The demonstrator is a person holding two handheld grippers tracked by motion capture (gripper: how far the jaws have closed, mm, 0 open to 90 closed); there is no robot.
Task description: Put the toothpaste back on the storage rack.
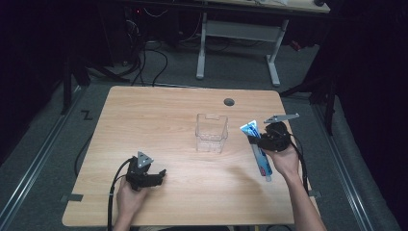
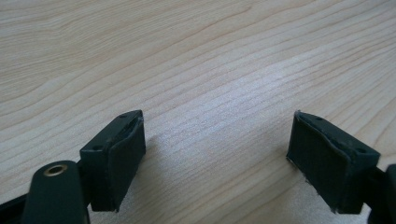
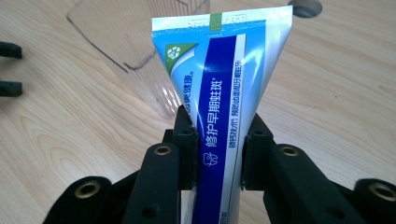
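A light wooden table stands on grey carpet in a dark room, with a white-legged desk behind it. The right gripper has its jaws clenched on a blue and white toothpaste tube, gripping it partway along its length. In the high view the tube runs lengthwise away from the person, flat crimped end farthest and tilted slightly left, cap end toward the near edge beside the right hand; whether the cap touches the table is hard to tell. Just left of the tube's crimped end stands a clear plastic container, open-topped and seemingly empty. A round grommet sits in the tabletop beyond it. The left gripper, well apart near the front left, rests low over bare wood with its jaws spread wide, holding nothing.
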